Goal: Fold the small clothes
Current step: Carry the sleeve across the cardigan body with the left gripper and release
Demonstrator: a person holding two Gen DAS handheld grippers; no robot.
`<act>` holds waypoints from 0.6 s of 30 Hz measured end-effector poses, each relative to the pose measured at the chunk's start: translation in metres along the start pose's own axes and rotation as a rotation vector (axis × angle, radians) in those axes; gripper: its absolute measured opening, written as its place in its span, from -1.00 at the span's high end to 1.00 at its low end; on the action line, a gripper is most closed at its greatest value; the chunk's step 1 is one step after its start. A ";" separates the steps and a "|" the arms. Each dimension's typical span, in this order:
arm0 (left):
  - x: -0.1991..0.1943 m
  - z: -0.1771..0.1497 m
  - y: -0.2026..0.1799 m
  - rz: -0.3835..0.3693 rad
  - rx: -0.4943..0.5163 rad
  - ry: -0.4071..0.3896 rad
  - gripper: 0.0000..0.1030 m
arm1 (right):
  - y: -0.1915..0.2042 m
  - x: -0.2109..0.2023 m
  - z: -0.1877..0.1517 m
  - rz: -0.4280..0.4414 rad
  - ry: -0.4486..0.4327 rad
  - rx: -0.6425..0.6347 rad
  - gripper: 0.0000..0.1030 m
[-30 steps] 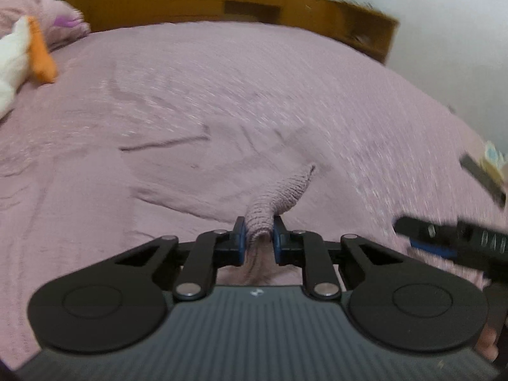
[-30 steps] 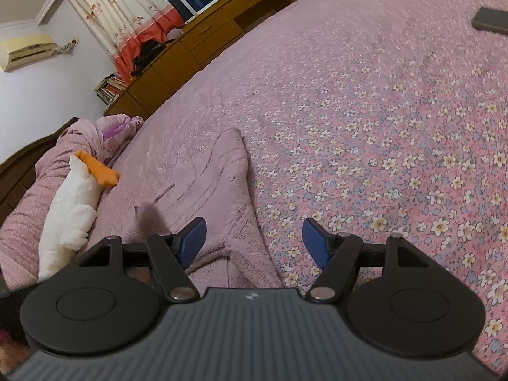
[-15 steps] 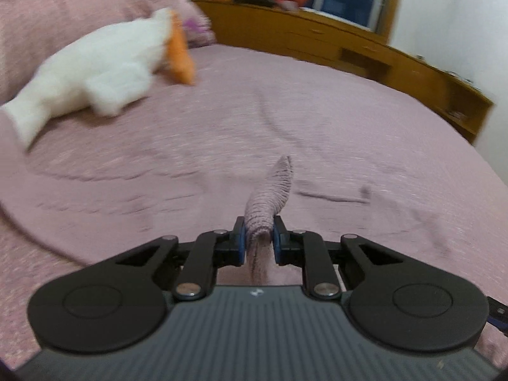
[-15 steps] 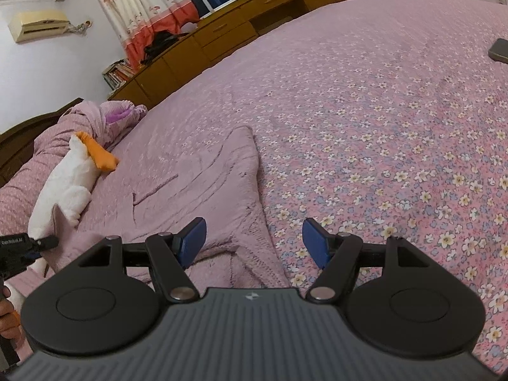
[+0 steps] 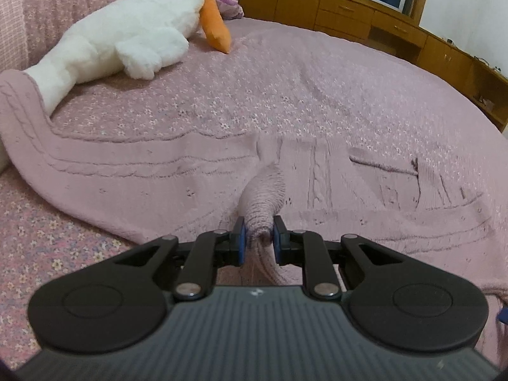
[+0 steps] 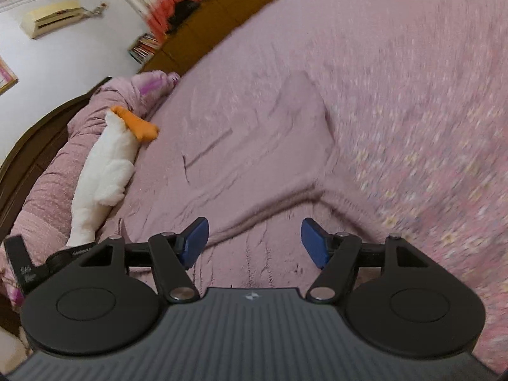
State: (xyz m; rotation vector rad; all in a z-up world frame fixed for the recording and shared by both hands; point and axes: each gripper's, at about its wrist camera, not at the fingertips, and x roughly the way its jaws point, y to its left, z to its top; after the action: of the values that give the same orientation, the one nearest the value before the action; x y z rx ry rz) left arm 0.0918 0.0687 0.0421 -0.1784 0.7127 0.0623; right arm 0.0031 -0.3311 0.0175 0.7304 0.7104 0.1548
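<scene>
Left claw [image 5: 257, 233] pinches a ribbed cuff of the pink knit sweater [image 5: 158, 171], lifting it to carry the sleeve across for a fold. Sweater lies spread on the bed [image 5: 317, 79]; right claw [image 6: 255, 241] hovers above it, jaws wide, empty.

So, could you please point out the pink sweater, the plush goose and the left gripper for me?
pink sweater [image 5: 143, 184]: left wrist view, on the flat knit body.
plush goose [image 5: 127, 28]: left wrist view, on its white body.
left gripper [image 5: 257, 238]: left wrist view, midway between the fingertips, shut on a sweater fold.
</scene>
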 end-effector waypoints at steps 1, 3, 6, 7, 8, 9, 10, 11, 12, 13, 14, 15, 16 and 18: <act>0.000 -0.002 0.000 -0.001 -0.002 0.003 0.61 | -0.002 0.006 0.002 -0.010 0.002 0.015 -0.41; 0.002 -0.004 0.004 -0.009 -0.018 0.011 0.61 | -0.005 0.016 0.005 -0.015 -0.004 0.052 -0.41; 0.006 -0.009 0.010 -0.046 -0.065 0.021 0.61 | -0.005 0.029 0.011 -0.022 -0.024 0.061 -0.15; 0.007 -0.011 0.012 -0.055 -0.078 0.024 0.62 | -0.002 0.033 0.013 -0.044 -0.028 0.047 0.19; 0.008 -0.012 0.013 -0.062 -0.090 0.026 0.62 | -0.002 0.037 0.015 -0.062 -0.031 0.041 0.40; 0.008 -0.014 0.013 -0.066 -0.097 0.025 0.62 | -0.002 0.040 0.015 -0.085 -0.041 0.037 0.74; 0.008 -0.015 0.014 -0.076 -0.105 0.020 0.62 | -0.003 0.039 0.017 -0.092 -0.062 0.041 0.75; 0.007 -0.015 0.014 -0.089 -0.111 0.016 0.63 | -0.004 0.035 0.017 -0.091 -0.093 0.048 0.76; 0.006 -0.015 0.012 -0.100 -0.113 0.015 0.63 | -0.005 0.030 0.019 -0.100 -0.125 0.044 0.77; 0.006 -0.015 0.011 -0.121 -0.117 0.014 0.63 | -0.005 0.025 0.021 -0.113 -0.154 0.037 0.77; 0.006 -0.015 0.009 -0.142 -0.120 0.015 0.63 | -0.006 0.018 0.023 -0.133 -0.190 0.032 0.77; 0.006 -0.016 0.005 -0.167 -0.119 0.017 0.63 | -0.008 0.012 0.025 -0.151 -0.218 0.033 0.77; 0.005 -0.017 0.001 -0.182 -0.113 0.019 0.63 | -0.012 0.007 0.027 -0.167 -0.239 0.044 0.77; 0.006 -0.021 -0.010 -0.197 -0.089 0.026 0.63 | -0.022 0.000 0.031 -0.188 -0.243 0.076 0.77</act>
State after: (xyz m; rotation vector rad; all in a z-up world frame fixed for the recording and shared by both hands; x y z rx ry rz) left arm 0.0839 0.0555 0.0244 -0.3344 0.7159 -0.0963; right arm 0.0212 -0.3651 0.0190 0.7358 0.5505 -0.1313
